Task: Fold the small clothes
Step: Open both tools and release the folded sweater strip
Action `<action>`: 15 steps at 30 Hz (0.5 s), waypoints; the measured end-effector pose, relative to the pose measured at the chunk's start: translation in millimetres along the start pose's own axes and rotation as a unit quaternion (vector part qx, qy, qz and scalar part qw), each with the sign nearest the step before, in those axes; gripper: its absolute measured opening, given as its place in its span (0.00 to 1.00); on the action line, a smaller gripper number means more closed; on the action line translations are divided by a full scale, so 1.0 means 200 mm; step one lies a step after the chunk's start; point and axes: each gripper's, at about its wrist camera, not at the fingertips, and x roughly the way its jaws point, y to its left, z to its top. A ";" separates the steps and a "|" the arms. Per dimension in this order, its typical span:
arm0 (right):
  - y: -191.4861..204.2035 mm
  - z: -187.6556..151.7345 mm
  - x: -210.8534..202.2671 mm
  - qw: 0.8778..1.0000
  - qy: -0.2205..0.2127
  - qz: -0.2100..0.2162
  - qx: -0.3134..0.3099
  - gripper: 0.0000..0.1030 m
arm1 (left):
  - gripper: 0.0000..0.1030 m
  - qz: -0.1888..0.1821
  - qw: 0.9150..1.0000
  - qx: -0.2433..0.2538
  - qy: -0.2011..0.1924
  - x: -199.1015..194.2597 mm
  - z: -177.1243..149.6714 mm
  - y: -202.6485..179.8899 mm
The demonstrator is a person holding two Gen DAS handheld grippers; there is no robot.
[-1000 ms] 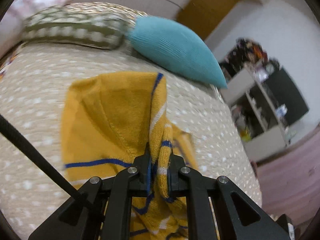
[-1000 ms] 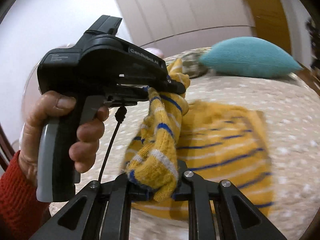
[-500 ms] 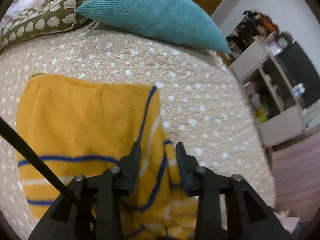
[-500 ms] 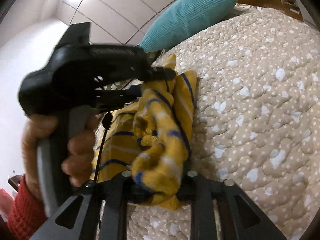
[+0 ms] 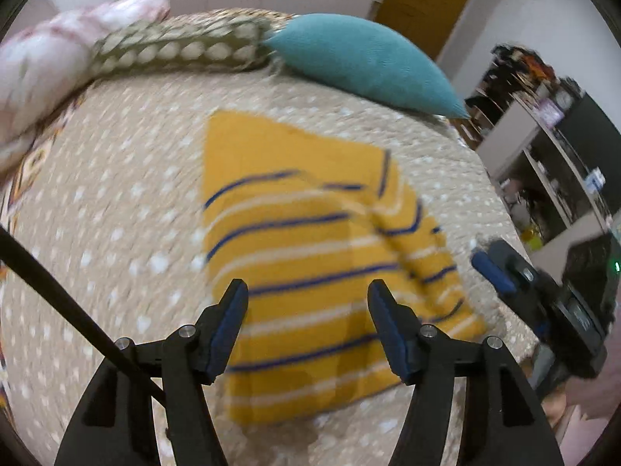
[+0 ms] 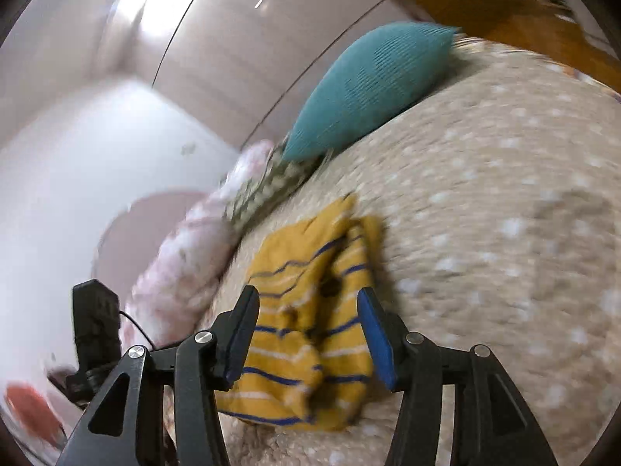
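Left wrist: left gripper spread above sweater; bedspread all around

Mustard sweater — blue, white stripes; teal pillow.

Left black two-finger gripper and right black two-finger gripper: blue inner pads, silver screws, thin black cable.
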 end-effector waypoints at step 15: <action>-0.01 0.01 0.22 0.992 0.032 -0.116 -0.028 0.16 | 0.65 -0.036 0.996 -0.078 -0.030 -0.05 -0.07 0.25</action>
